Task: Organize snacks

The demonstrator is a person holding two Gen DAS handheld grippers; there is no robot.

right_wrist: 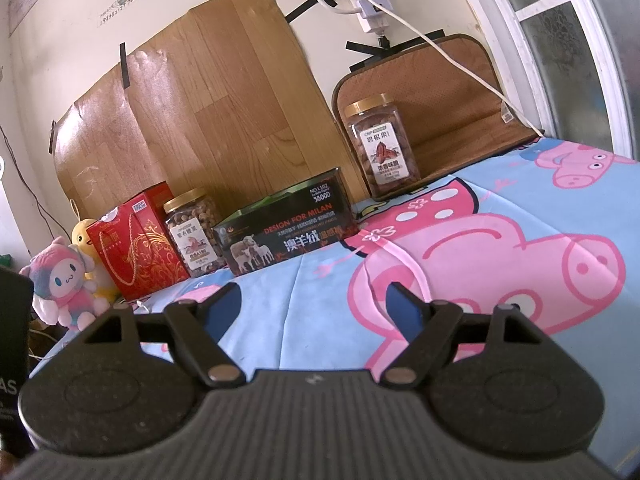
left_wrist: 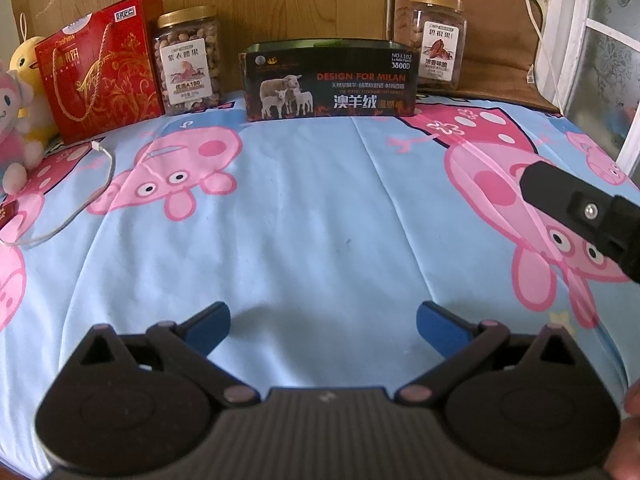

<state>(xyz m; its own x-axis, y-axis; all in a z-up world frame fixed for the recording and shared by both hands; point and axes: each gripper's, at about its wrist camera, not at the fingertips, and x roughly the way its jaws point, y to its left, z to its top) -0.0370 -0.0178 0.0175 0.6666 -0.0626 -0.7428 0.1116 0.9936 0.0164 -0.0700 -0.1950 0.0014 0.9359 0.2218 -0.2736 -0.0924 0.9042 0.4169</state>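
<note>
At the back of the bed stand a red cashew gift box [left_wrist: 100, 68] [right_wrist: 136, 248], a gold-lidded nut jar [left_wrist: 188, 62] [right_wrist: 193, 232] right of it, a dark open box printed with sheep [left_wrist: 330, 80] [right_wrist: 286, 226] in the middle, and a second gold-lidded nut jar [left_wrist: 438, 40] [right_wrist: 382, 148] at the back right. My left gripper [left_wrist: 322, 330] is open and empty, low over the sheet, well short of them. My right gripper [right_wrist: 316, 312] is open and empty too; part of it shows in the left wrist view [left_wrist: 580, 212].
The bed sheet [left_wrist: 320, 208] is light blue with pink pig prints. Plush toys [left_wrist: 20, 120] [right_wrist: 66, 284] sit at the far left. A white cable [left_wrist: 72, 216] lies on the sheet at left. A brown mat [right_wrist: 452, 100] leans on the wall by the window [right_wrist: 580, 40].
</note>
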